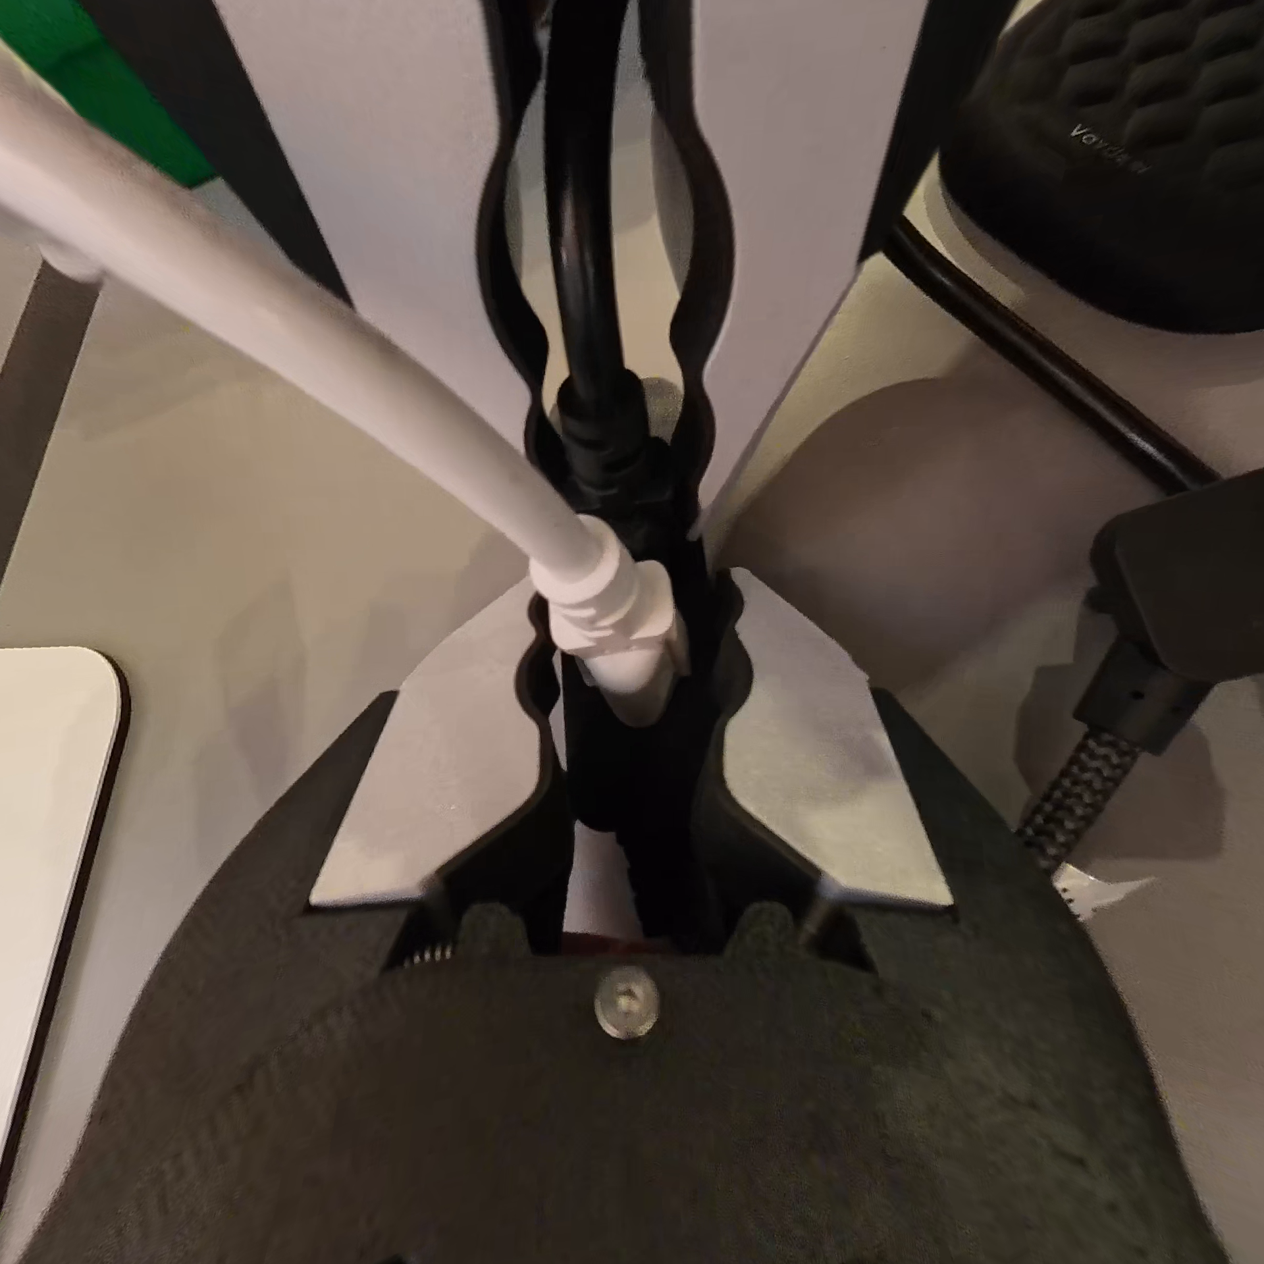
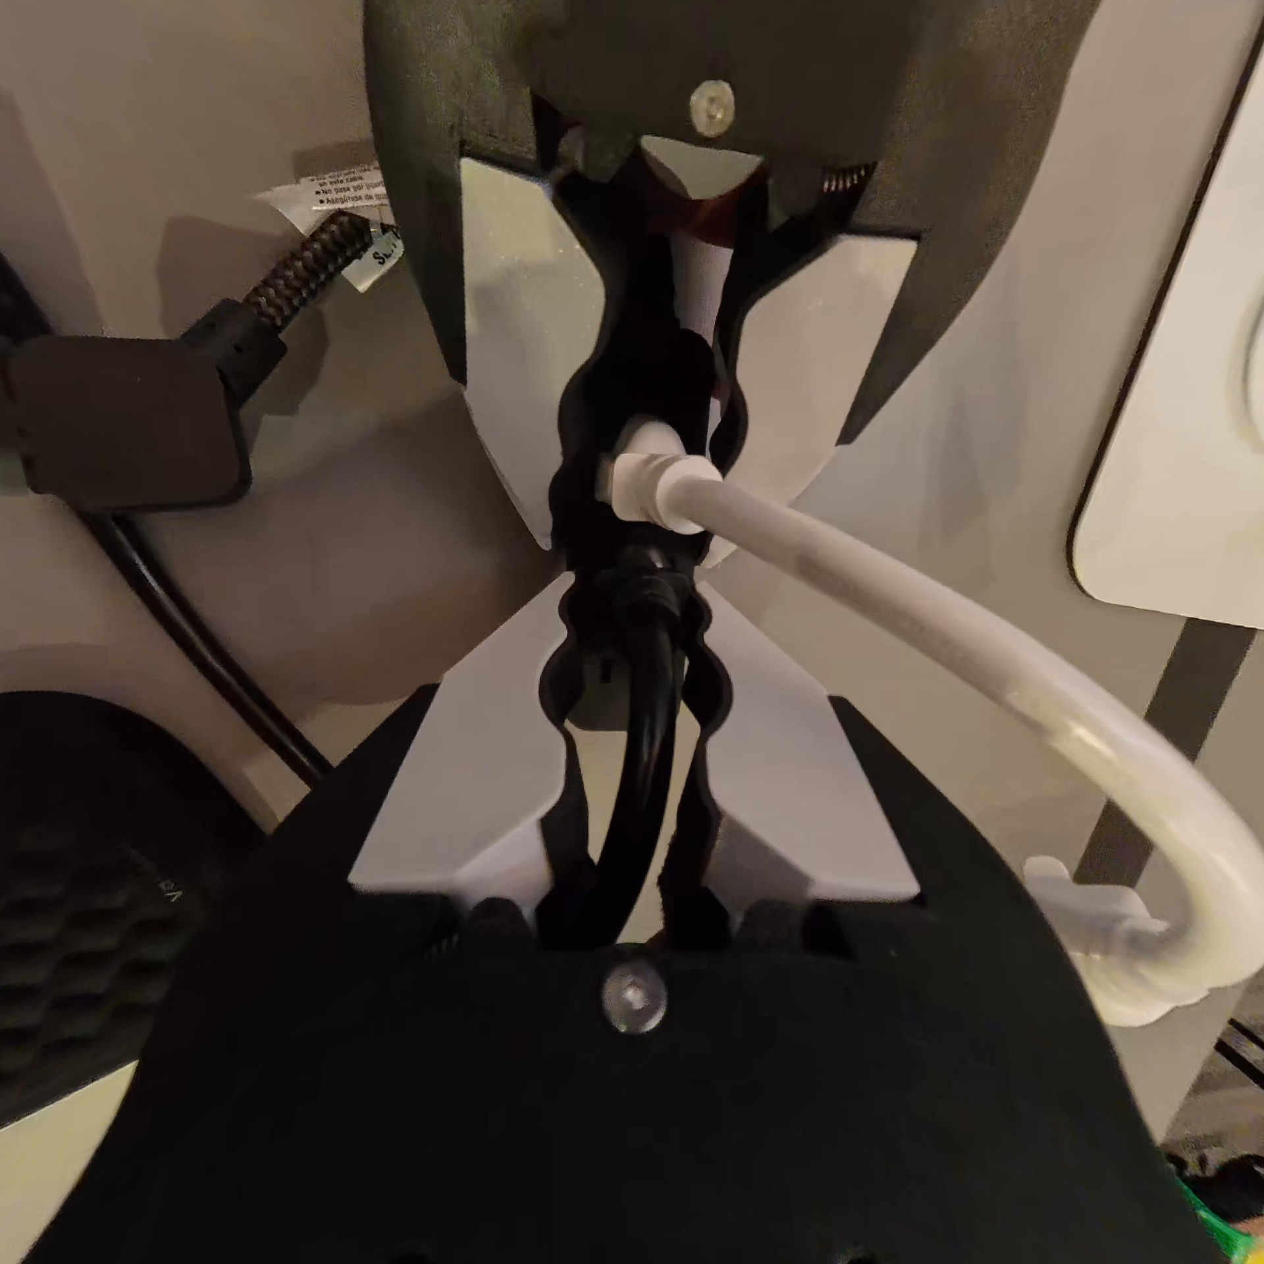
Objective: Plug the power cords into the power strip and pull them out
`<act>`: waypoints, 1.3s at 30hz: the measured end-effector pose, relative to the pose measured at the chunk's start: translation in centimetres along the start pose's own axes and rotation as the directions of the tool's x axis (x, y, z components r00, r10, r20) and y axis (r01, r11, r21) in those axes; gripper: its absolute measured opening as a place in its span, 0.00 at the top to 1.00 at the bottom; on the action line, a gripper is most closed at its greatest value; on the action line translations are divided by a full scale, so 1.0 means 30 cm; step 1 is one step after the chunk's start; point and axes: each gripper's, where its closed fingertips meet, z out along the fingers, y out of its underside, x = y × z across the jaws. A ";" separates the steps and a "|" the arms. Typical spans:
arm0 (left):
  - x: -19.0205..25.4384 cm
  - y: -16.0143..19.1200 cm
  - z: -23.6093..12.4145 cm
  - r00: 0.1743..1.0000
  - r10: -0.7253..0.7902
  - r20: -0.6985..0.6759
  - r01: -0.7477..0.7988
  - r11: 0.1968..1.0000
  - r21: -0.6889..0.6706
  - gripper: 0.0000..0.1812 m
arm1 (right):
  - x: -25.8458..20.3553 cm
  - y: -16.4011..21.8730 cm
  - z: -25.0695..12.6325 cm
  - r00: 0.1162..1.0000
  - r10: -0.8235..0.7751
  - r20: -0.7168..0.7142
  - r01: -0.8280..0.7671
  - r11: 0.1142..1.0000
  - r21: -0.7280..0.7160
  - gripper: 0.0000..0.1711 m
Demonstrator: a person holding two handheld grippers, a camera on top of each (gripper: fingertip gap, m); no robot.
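Observation:
My left gripper [image 1: 633,581] is shut on a narrow black body [image 1: 629,752], which looks like the power strip. A white cord [image 1: 273,314] runs off to the upper left, and its white plug [image 1: 615,636] sits in the strip between the fingers. My right gripper [image 2: 636,588] points the opposite way, tip to tip with the left one. It is shut on the black cord's plug [image 2: 636,602] at the strip's end. Whether that plug is fully seated is hidden. The black cord [image 2: 643,786] loops back between the right fingers.
A black flat block [image 1: 1197,568] with a braided cable [image 1: 1074,786] lies on the beige table [image 1: 205,547]. A black hex-textured object [image 1: 1128,137] sits beyond it. A white flat device [image 1: 55,821] is at the left and something green [image 1: 82,82] at the upper left. Both grippers' tips are roughly 15 centimeters from the black hex-textured object [image 1: 1128,137]. It turns up in the right wrist view [image 2: 125,884] as well.

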 end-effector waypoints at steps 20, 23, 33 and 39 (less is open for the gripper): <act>0.000 -0.001 0.003 0.999 0.032 0.009 -0.032 0.999 0.003 0.76 | -0.001 -0.002 -0.008 0.999 -0.024 -0.044 0.026 0.999 0.023 0.87; 0.000 -0.001 0.003 0.999 0.043 0.016 -0.043 0.999 0.002 0.76 | -0.002 -0.004 -0.007 1.000 0.022 0.018 -0.022 0.999 0.032 0.88; -0.004 0.005 0.007 1.000 0.020 -0.005 -0.020 1.000 -0.009 0.76 | 0.009 -0.004 -0.007 0.950 0.169 0.264 -0.197 0.977 0.085 0.88; -0.002 0.001 0.005 0.999 0.039 0.000 -0.039 0.999 0.000 0.75 | 0.002 -0.004 -0.015 0.999 -0.012 -0.032 0.014 0.998 0.061 0.88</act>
